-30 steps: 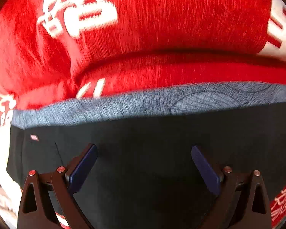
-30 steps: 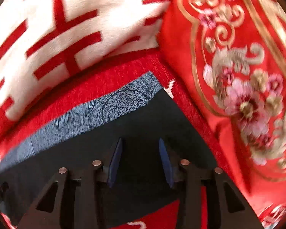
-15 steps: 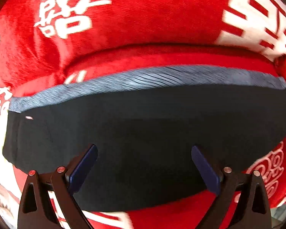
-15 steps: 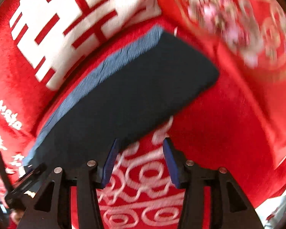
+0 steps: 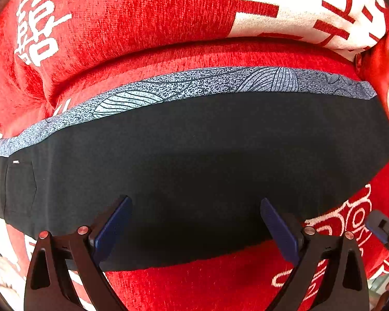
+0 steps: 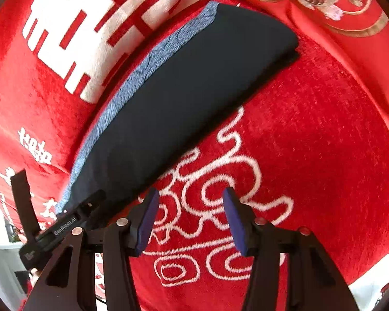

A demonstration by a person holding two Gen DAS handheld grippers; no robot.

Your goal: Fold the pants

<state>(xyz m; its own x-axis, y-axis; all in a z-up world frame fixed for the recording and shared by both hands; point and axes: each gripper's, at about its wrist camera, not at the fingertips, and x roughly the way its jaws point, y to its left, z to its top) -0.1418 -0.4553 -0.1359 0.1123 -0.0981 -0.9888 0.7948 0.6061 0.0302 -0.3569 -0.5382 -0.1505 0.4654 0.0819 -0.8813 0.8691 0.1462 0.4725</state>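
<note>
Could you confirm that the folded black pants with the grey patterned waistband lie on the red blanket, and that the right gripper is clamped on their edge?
Not quite. The folded black pants with the grey patterned waistband do lie on the red blanket with white patterns, but the right gripper is not clamped on them. The right wrist view shows its jaws open over bare blanket, apart from the pants' edge.

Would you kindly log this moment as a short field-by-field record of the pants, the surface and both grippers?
garment: black pants, folded into a flat bundle
trim: grey patterned band along the far edge
surface: red blanket with white motifs
left gripper: open, over the pants, holding nothing
right gripper: open, over bare blanket, clear of the pants
</note>
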